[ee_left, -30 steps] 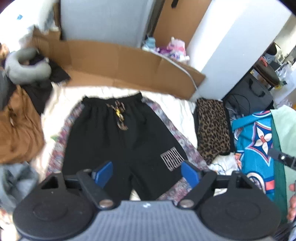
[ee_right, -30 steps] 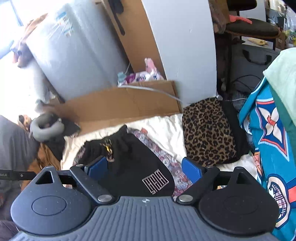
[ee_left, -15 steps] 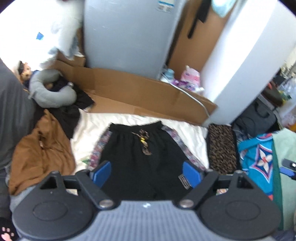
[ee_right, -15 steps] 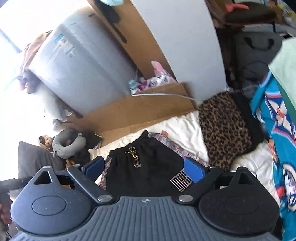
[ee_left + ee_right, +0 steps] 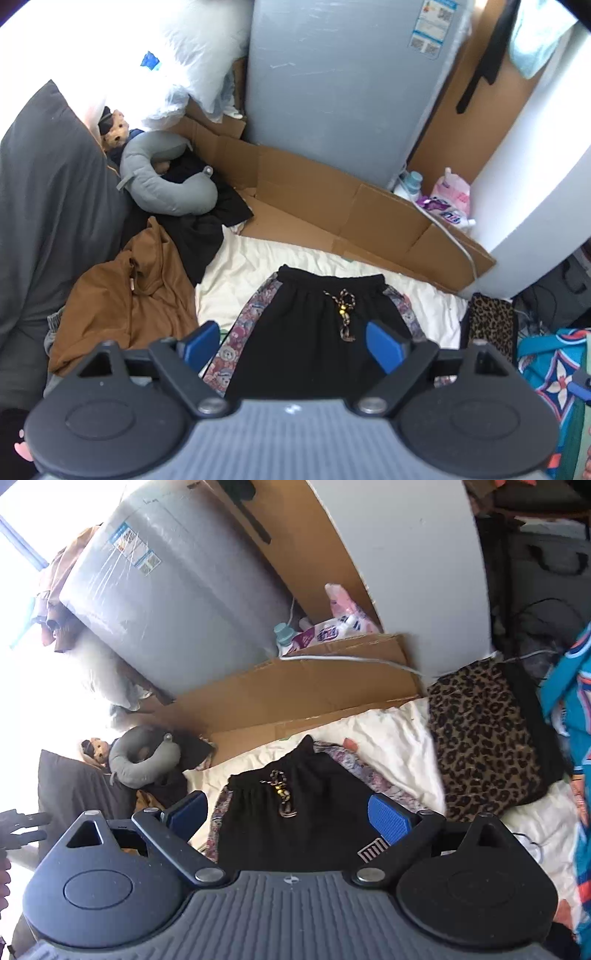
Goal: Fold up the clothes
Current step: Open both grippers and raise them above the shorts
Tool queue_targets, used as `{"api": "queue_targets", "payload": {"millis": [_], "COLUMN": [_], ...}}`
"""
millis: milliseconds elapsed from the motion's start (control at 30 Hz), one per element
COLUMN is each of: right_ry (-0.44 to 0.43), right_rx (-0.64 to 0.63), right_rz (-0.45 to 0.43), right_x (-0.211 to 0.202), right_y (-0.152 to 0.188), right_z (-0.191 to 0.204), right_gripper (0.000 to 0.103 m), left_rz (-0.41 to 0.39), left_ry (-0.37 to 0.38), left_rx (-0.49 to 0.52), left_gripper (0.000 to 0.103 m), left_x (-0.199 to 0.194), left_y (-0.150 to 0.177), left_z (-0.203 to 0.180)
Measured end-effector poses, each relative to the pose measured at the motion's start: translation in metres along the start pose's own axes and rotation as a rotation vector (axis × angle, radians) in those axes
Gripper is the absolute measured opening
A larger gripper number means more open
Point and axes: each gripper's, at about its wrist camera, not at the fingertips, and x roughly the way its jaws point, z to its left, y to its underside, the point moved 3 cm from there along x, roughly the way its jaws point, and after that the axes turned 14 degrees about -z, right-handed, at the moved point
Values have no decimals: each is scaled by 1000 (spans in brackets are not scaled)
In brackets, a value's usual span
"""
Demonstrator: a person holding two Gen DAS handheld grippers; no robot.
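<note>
Brown hoodie (image 5: pixel 125 295) lies crumpled at the bed's left edge beside a grey neck pillow (image 5: pixel 166 184). Black shorts (image 5: pixel 314 339) lie flat mid-bed on the white sheet (image 5: pixel 236 280), below the left gripper (image 5: pixel 295 347) and right gripper (image 5: pixel 288 816), both spread wide and empty. Leopard-print cloth (image 5: pixel 484 738) sits at the right edge.

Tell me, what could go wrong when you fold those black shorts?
The loose drawstring on the black shorts might snag a finger of the open left gripper or right gripper. The brown hoodie lies close beside them, so it could get pinched too.
</note>
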Motion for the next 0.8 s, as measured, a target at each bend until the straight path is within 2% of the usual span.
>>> {"api": "queue_targets", "payload": {"millis": [167, 333, 400, 500, 600, 733, 800], "right_ry": [13, -6, 12, 43, 58, 69, 55], "right_rx": [-16, -11, -40, -89, -112, -160, -177], "right_rz": [27, 100, 119, 137, 143, 108, 121], "right_x": [43, 95, 118, 153, 186, 229, 252], "right_y": [4, 11, 14, 20, 24, 29, 38], "right_z": [-12, -29, -37, -49, -61, -73, -78], "right_gripper": [97, 97, 97, 97, 97, 97, 94], "left_rz": [58, 123, 142, 156, 152, 106, 84], "left_ry": [-25, 16, 48, 57, 67, 87, 87], "left_rx": [-3, 5, 25, 15, 18, 68, 67], "left_gripper": [88, 87, 83, 82, 80, 80, 78], "left_x": [58, 120, 145, 183, 218, 258, 275], "left_y": [4, 20, 28, 40, 48, 61, 67], "left_z": [-9, -20, -24, -23, -23, -20, -15]}}
